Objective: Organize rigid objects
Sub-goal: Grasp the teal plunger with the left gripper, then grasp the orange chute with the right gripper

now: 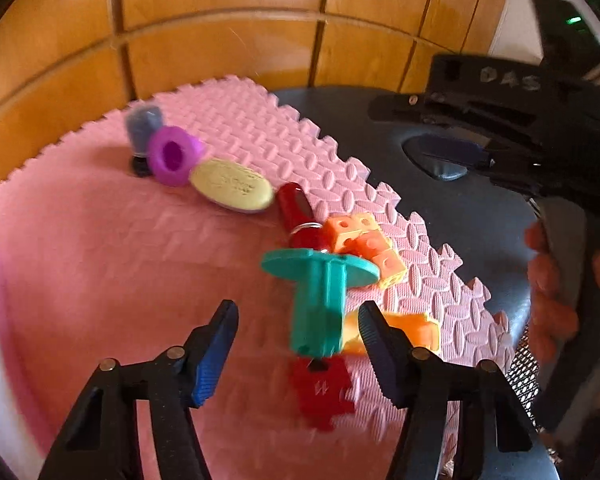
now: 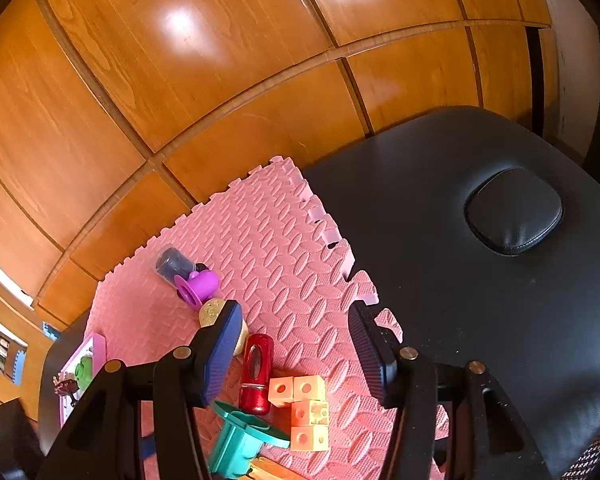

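A row of small toys lies on a pink foam mat (image 1: 100, 248): a grey cup (image 1: 143, 130), a purple ring piece (image 1: 173, 156), a yellow oval (image 1: 231, 186), a red capsule (image 1: 298, 214), orange linked cubes (image 1: 366, 244), a teal disc-and-stem piece (image 1: 320, 296), an orange block (image 1: 412, 330) and a red flat piece (image 1: 324, 394). My left gripper (image 1: 298, 330) is open, its fingers either side of the teal piece's stem, just above the mat. My right gripper (image 2: 294, 346) is open and empty above the red capsule (image 2: 257, 372) and cubes (image 2: 306, 408); it also shows in the left wrist view (image 1: 460, 152).
The mat lies on a black padded table (image 2: 480, 320) with a cushioned plug (image 2: 514, 210). Wooden cabinet doors (image 2: 220, 60) stand behind. A pink-framed tray (image 2: 84, 368) with green items sits at the mat's far left.
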`<state>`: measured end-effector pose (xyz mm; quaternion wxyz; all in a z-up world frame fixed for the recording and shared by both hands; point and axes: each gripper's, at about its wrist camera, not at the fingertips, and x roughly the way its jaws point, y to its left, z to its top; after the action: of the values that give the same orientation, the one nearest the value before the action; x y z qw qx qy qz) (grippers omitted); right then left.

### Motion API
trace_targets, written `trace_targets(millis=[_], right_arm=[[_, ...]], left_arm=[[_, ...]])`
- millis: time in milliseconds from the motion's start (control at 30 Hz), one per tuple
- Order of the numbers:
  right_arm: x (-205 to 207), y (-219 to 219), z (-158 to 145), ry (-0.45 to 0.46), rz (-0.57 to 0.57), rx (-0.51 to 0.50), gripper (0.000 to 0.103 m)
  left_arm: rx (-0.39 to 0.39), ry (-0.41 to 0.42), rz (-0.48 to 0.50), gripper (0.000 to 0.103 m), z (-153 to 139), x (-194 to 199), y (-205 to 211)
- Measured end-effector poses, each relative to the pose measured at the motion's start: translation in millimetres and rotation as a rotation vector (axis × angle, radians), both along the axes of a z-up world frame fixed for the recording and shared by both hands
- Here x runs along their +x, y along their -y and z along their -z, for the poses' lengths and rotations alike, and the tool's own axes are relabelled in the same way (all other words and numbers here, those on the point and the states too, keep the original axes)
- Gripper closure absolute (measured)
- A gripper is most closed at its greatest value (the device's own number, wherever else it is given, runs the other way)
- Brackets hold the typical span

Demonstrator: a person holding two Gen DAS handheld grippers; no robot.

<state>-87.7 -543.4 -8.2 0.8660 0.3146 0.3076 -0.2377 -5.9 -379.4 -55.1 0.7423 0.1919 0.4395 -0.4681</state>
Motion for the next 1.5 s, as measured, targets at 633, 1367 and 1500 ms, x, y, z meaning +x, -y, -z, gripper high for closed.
trace_targets(millis=[633,1367,1500], right_arm=[[6.7,-1.2,7.5,-0.046,-0.011,-0.012,0.047],[-27.8,-86.3,31.4,-0.268,-0.222,0.048,0.047],[-31.2,-95.9,41.4,-0.299,-0.226,0.048,0.047]], left_arm=[[-0.056,-0.023,-0.210,0.072,12.2,29.2,-55.3],[-0.067,0.119,-0.224,0.072,31.0,-9.6,-110.7],[-0.072,0.122,-0.223,0.072,30.9,-10.4,-110.7]])
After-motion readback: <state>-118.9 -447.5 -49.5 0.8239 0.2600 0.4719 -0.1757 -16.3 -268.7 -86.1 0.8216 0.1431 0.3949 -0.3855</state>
